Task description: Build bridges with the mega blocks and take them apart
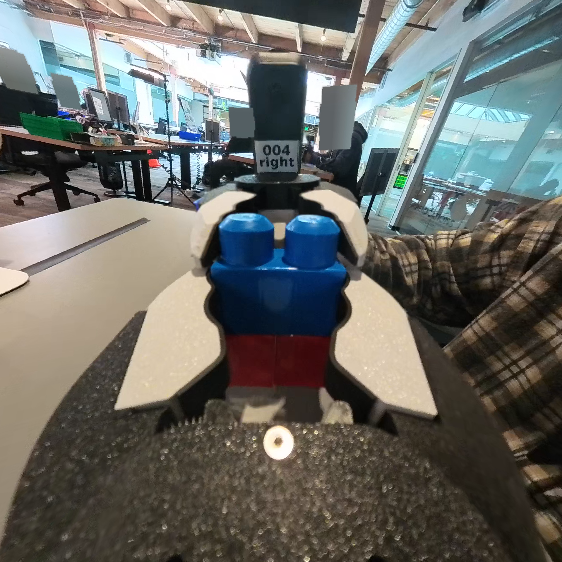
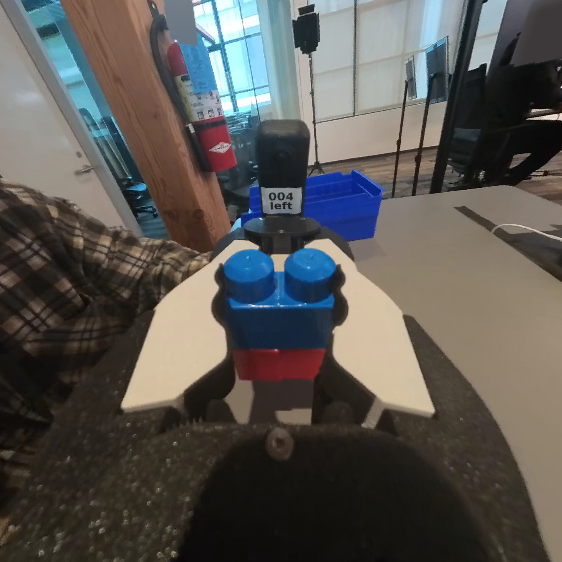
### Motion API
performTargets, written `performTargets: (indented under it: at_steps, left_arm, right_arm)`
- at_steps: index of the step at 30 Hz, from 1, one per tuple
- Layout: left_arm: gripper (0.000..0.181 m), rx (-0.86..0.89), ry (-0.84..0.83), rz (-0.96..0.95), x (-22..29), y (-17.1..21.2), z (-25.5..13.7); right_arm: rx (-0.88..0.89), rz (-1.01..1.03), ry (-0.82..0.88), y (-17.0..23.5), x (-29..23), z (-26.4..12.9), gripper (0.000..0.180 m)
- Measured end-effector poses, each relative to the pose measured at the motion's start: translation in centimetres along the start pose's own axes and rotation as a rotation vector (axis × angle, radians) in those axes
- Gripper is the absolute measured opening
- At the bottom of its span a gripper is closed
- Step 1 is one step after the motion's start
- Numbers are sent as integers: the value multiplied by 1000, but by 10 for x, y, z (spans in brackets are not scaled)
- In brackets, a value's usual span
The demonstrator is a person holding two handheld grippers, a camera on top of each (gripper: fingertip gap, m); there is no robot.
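Note:
A blue mega block (image 1: pixel 278 304) with two round studs sits on top of a red block (image 1: pixel 276 362), held up above the grey table (image 1: pixel 76 304). My left gripper (image 1: pixel 276 273) is shut on this stack from the near end. My right gripper (image 1: pixel 278 225) faces it and closes its white fingers (image 1: pixel 206 228) around the far end. In the right wrist view the same blue block (image 2: pixel 279 322) and red block (image 2: pixel 278 363) sit between the jaws of my right gripper (image 2: pixel 278 289), with the left gripper's camera (image 2: pixel 282 158) just behind.
A blue plastic bin (image 2: pixel 340 206) stands on the table's far edge. A plaid sleeve (image 1: pixel 486 304) lies beside the grippers and also shows in the right wrist view (image 2: pixel 60 289). A white cable (image 2: pixel 517 228) runs to a table slot. A flat white object (image 1: pixel 9 279) lies at the left. My two grippers' fingertips are within a few centimetres of each other.

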State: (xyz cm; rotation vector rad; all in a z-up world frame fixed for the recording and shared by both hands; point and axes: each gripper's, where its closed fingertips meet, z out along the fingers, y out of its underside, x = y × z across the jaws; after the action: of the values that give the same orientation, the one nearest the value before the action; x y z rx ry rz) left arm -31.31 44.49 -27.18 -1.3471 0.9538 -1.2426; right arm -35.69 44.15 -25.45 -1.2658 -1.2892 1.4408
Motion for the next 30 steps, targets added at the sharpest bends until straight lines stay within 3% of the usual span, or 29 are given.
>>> performTargets:
  at_steps: [9, 16, 20, 24, 27, 30]
  left_arm:
    - [77, 22, 16, -24, 2, -3, 3]
    - [95, 53, -61, -7, -10, -7, -4]
    - [92, 30, -70, -10, -12, 1, -1]
    - [88, -1, -73, -20, -13, 9, 2]
    - [86, -19, -77, -19, -13, 14, 4]
    - [83, -21, -71, -20, -12, 16, 6]
  right_arm:
    - [-43, 14, 10, -2, -1, -3, 68]
    - [18, 51, 214, -21, 12, -47, 68]
    - [51, 4, 511, -45, 13, -127, 68]
    - [75, -38, 939, -66, 4, -252, 68]
    - [43, -54, 1301, -56, -10, -353, 68]
    - [22, 38, 1507, -19, -20, -414, 68]
